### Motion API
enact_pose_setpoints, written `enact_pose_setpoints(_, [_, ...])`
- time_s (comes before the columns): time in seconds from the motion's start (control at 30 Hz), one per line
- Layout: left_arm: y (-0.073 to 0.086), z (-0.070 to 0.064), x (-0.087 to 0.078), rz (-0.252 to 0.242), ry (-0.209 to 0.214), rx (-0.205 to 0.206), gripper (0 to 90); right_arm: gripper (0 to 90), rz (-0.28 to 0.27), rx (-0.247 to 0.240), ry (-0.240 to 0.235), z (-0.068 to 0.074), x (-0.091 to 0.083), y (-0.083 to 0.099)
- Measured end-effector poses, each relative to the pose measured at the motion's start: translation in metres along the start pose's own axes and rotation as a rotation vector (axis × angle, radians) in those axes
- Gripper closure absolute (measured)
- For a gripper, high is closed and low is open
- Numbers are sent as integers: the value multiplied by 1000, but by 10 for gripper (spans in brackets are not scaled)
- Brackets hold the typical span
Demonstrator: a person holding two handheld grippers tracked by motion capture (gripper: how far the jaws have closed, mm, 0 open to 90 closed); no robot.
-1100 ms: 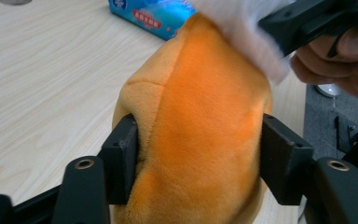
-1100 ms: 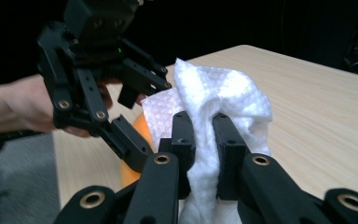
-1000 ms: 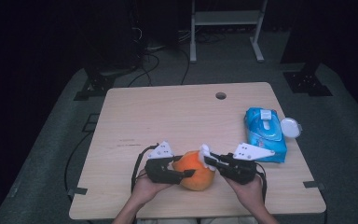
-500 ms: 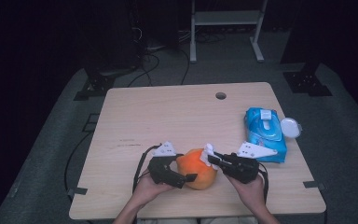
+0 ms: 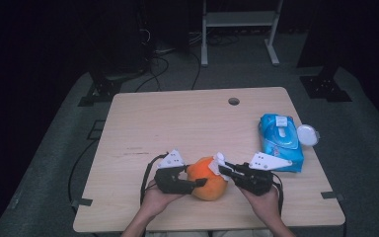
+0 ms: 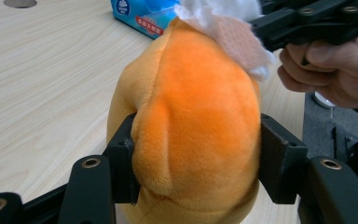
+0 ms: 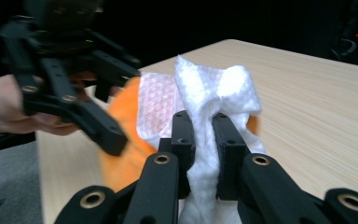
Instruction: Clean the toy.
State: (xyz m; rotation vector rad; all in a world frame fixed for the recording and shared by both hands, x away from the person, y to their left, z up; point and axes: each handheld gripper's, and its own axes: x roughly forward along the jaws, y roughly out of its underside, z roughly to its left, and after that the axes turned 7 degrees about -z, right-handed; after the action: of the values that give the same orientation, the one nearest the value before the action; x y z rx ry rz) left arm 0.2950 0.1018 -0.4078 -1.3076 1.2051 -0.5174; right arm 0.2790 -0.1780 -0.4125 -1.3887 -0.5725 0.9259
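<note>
Plush (image 6: 191, 126) between left tool (image 6: 196, 163) jaws

Far tabletop (image 5: 177, 123) open — wipes pack (image 5: 279, 140) right

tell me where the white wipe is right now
The white wipe is pinched in the right gripper and pressed on top of the orange plush toy, near the table's front edge in the high view.
</note>
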Motion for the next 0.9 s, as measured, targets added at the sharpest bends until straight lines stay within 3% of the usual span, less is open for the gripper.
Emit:
enact_pose_setpoints(0.1, [0, 0, 0, 1, -3, 2, 414, 801, 4, -25, 13, 6, -1, -1])
enact_pose_setpoints(0.27, [1, -3, 3, -1, -9, 9, 404, 800, 7, -82, -55, 24, 7, -8])
enact_pose_setpoints(0.37, [1, -5, 5, 0, -5, 21, 364, 801, 6, -40, -25, 9, 3, -6])
enact_pose_setpoints(0.47, [3, -4, 7, -9, 14, 26, 239, 801, 5, 6, 7, -5, -1, 0])
enact_pose_setpoints(0.53, [3, -1, 8, -12, 20, 18, 203, 801, 10, 18, 16, -8, -2, 1])
enact_pose_setpoints(0.6, [4, 1, 9, -12, 18, 5, 208, 801, 6, 29, 14, -10, -2, 2])
enact_pose_setpoints(0.7, [4, -1, 9, -14, -17, 20, 317, 801, -1, 18, 3, -2, 0, 0])
enact_pose_setpoints(0.83, [4, 0, 10, -15, -26, 6, 373, 801, 6, -33, -66, 20, 7, -3])
enact_pose_setpoints(0.9, [5, 0, 8, -16, -29, 9, 382, 802, 19, -68, -63, 22, 9, -5])
